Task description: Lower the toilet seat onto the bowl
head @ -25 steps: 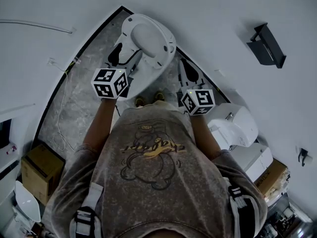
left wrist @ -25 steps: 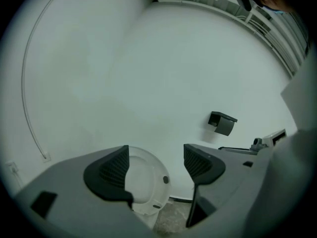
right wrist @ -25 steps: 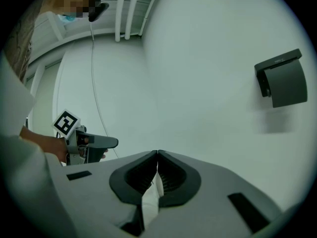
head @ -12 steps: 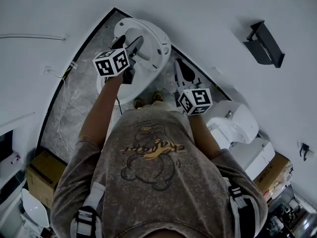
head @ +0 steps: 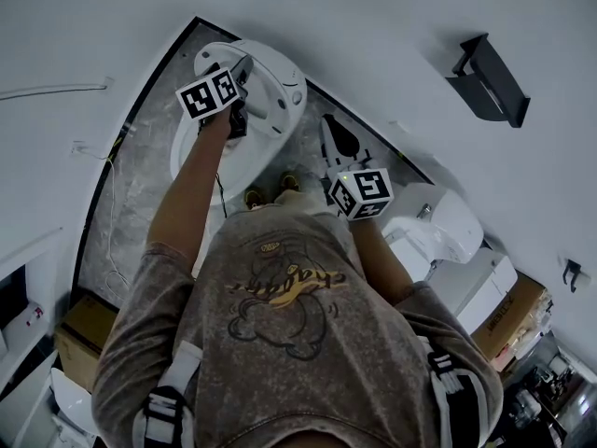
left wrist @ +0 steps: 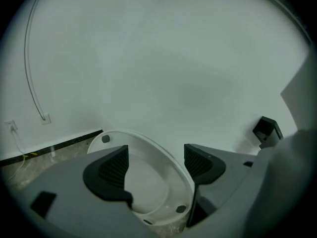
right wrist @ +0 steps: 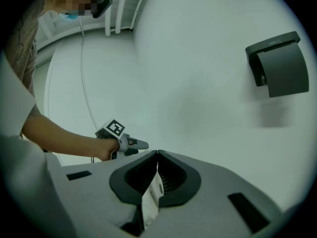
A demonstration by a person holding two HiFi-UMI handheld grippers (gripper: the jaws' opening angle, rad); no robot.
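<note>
- white wall [head: 373, 26] meets the grey marbled floor [head: 140, 194]; the toilet bowl [head: 247, 161] stands at the floor's far edge, against that wall.
- the toilet seat [left wrist: 148, 182] is raised and leans back towards the wall, its underside and small dark bumpers facing the person.
- the left gripper [left wrist: 156, 155] has its jaws spread wide with the seat's upper rim showing in the gap; neither pad presses on it, so nothing is held.
- the right gripper [right wrist: 157, 155] hangs off to the side near the floor's right edge, jaws brought together at the tips; a white sliver shows behind them and i cannot tell what it is.
- risk: once tipped past its balance point with no firm hold, the seat would likely fall and slam onto the bowl.
- risk: the rim is thin, curved and smooth, so a bite taken off-centre could slide off as the seat swings.
- risk: the right gripper is well apart from the seat, too far to catch a drop.
- the head view alone shows bowl, seat and both grippers together, but not the gap between the left pads.
- the left gripper view alone shows that gap and the bumpers.
- the right gripper view alone shows the dark paper holder [right wrist: 280, 66] face-on and the left gripper from the side.
</note>
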